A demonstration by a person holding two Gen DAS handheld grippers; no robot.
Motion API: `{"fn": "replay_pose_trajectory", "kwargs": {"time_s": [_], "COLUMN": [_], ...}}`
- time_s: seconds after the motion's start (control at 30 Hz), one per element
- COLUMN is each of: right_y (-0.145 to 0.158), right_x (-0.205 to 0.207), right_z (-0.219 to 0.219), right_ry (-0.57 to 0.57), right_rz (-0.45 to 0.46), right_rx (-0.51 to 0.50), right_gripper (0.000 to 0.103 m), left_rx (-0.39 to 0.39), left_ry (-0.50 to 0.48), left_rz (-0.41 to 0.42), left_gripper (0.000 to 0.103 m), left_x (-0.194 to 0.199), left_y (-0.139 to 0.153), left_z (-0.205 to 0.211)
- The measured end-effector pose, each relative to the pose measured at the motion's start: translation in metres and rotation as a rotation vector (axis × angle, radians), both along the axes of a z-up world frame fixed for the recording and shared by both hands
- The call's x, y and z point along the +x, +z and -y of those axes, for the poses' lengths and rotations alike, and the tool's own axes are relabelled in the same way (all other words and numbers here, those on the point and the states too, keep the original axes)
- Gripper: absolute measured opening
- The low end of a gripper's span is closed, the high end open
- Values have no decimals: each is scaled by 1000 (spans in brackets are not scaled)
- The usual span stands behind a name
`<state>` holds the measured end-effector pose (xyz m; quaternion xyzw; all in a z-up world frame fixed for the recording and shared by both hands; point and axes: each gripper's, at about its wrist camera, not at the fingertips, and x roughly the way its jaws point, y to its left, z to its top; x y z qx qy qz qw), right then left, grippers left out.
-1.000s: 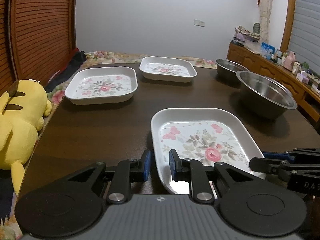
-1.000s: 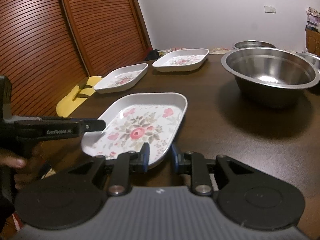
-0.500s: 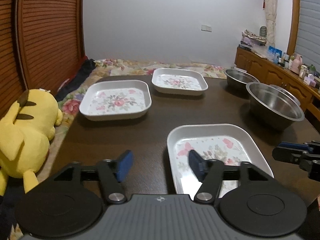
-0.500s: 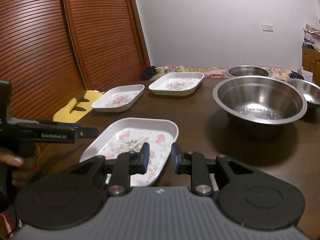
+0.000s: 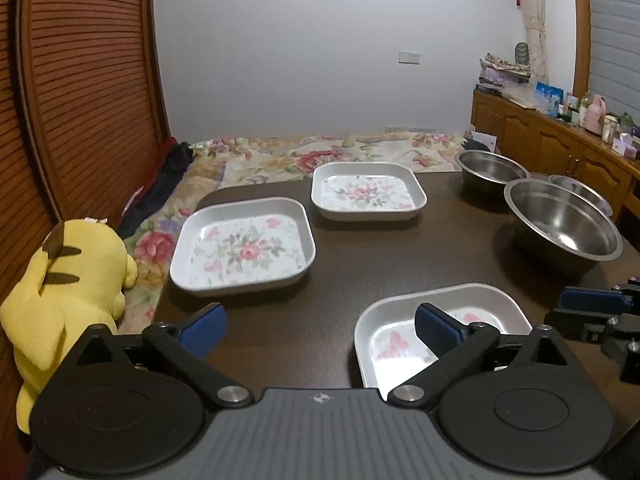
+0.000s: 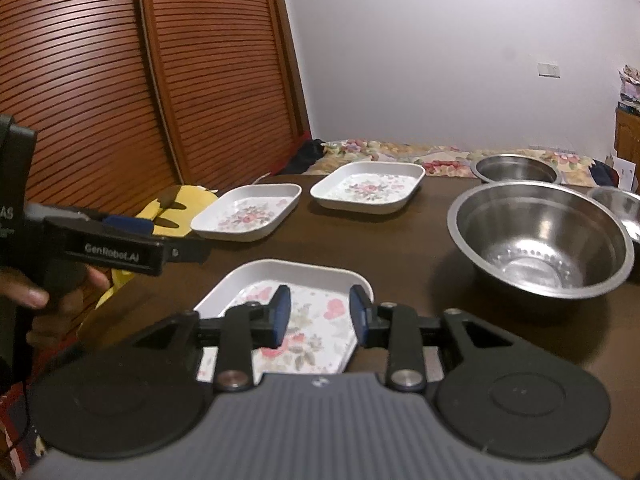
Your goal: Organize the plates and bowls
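The left gripper [image 5: 320, 326] is hovering above the near edge of the table [image 5: 380, 256] with its blue-padded fingers spread wide apart and nothing between them. The right gripper [image 6: 319, 316] is hanging beside it, its fingers parted a little and gripping nothing.

Three white flowered plates are lying flat on the table, apart from one another. The nearest plate [image 5: 436, 308] is sitting by the near edge, partly under both grippers. The second plate [image 5: 244, 246] is resting close to the left edge, and the third plate [image 5: 368, 190] is lying toward the far edge. Three steel bowls are standing along the right side: the large bowl [image 5: 564, 226] nearest, a small bowl [image 5: 582, 192] just behind it, and another bowl [image 5: 490, 168] at the far right corner.

A person's hand [image 6: 48, 292] is gripping the left gripper's handle. A yellow plush toy [image 5: 60, 300] is lying off the left edge.
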<state>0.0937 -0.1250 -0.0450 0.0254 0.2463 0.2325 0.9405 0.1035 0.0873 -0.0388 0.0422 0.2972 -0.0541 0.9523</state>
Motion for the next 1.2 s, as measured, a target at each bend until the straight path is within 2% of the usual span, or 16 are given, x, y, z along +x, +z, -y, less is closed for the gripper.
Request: {"fn": "replay_pose_trajectory", "kwargs": {"time_s": [0.5,0.7,0.9,1.03,1.2], "right_y": [9,23,37,44,52], "right_x": [33,46,65,79,97], "right_z": [-6,-15,-26,-36,-52], "right_ry": [0,8,19,31,50], "right_rz": [-10,-1,10,6,-5], "right_rx": [-7,-24,-26,-23,-35], "right_gripper": [36,37,42,51,51], "left_rx": [23,23,43,43,21], "left_ry": [22,17,7,3,8], "left_rz": [-4,45,76,70,54], "left_gripper": [103,103,103,103,103], "left_x": [30,27,32,42,57], "left_y": [18,40,58,59,49], "left_z": [-7,-13,-22,-33,-52]}}
